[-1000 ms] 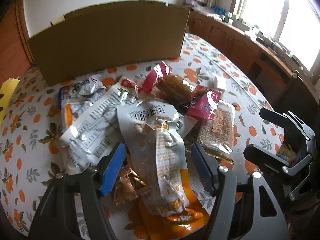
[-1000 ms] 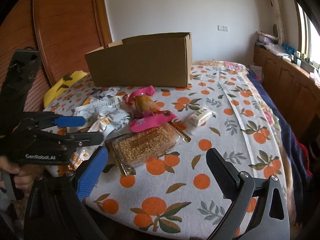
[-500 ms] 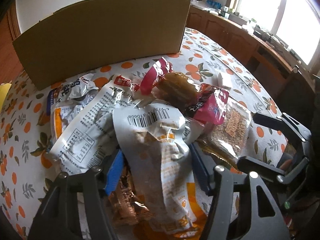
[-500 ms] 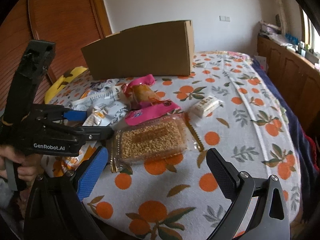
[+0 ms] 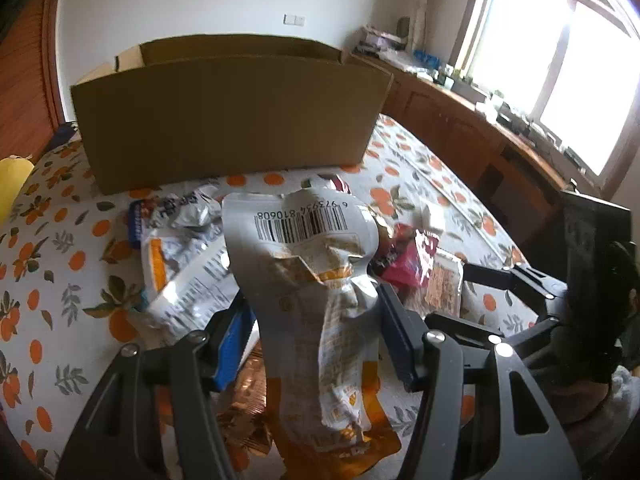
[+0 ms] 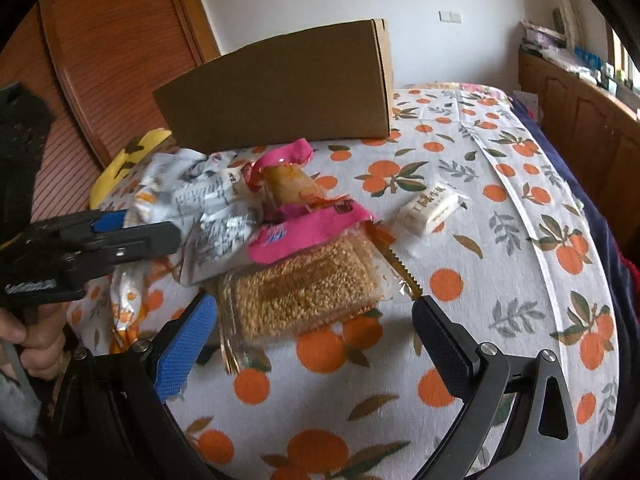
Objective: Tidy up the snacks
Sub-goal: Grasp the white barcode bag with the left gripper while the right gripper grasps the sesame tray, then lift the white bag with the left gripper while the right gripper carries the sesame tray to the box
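**Left claw lifts a silver pouch off the snack pile**

While a second ago its fingers straddled the silver pouch [image 5: 316,280] lying on the heap, the left claw [image 5: 316,332] now clenches it and holds it raised, barcode end toward the cardboard box [image 5: 232,116]. That suggests the first snack is on its way to the box. Beside it, the right claw [image 6: 316,336] hangs released, fingers spread before the clear tray of sesame brittle [image 6: 304,288], closer than before. Remaining packets lie heaped on the orange-print tablecloth [image 6: 500,240].
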`<act>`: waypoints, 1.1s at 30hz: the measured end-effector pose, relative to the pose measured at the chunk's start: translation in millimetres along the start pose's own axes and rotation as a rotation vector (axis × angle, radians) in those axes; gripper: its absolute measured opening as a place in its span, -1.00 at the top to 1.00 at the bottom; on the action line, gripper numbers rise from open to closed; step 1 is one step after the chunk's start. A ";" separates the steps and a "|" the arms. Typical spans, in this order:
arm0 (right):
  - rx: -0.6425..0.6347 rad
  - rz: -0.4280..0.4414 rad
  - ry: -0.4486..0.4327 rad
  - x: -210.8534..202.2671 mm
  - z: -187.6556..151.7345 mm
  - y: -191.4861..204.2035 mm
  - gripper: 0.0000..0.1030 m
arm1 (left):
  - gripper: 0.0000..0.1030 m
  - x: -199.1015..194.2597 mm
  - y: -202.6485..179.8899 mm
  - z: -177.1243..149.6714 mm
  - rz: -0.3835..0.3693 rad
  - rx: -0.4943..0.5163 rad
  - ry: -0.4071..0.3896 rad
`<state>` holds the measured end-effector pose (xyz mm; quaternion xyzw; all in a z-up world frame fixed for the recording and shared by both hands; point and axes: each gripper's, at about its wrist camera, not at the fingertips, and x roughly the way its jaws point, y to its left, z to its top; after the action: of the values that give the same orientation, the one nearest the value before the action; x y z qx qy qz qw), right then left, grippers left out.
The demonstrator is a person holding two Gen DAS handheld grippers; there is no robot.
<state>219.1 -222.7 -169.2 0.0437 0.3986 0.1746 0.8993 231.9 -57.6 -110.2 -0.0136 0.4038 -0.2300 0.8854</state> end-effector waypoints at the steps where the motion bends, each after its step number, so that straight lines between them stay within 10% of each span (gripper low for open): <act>1: 0.005 -0.001 0.002 2.1 2.8 0.1 -0.96 | -0.15 -0.8 1.8 1.2 -0.001 -0.006 -0.006; 16: -0.100 -0.113 0.061 13.4 4.5 18.8 -0.81 | -0.15 -17.8 11.7 2.2 -0.024 -0.033 -0.051; 22: -0.096 -0.141 0.073 -2.0 -2.0 7.3 -0.53 | -0.15 -28.7 10.7 7.1 -0.038 -0.033 -0.079; 25: -0.101 -0.174 0.083 -5.1 -4.2 1.2 -0.07 | -0.15 -35.2 10.2 5.8 -0.042 -0.033 -0.104; 33: -0.109 -0.172 0.066 -11.7 -7.2 -0.1 0.03 | -0.15 -49.3 2.8 2.9 -0.043 -0.025 -0.152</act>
<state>206.5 -227.3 -165.9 -0.0453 0.4203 0.1196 0.8983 207.1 -34.9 -73.9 -0.0507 0.3376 -0.2421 0.9082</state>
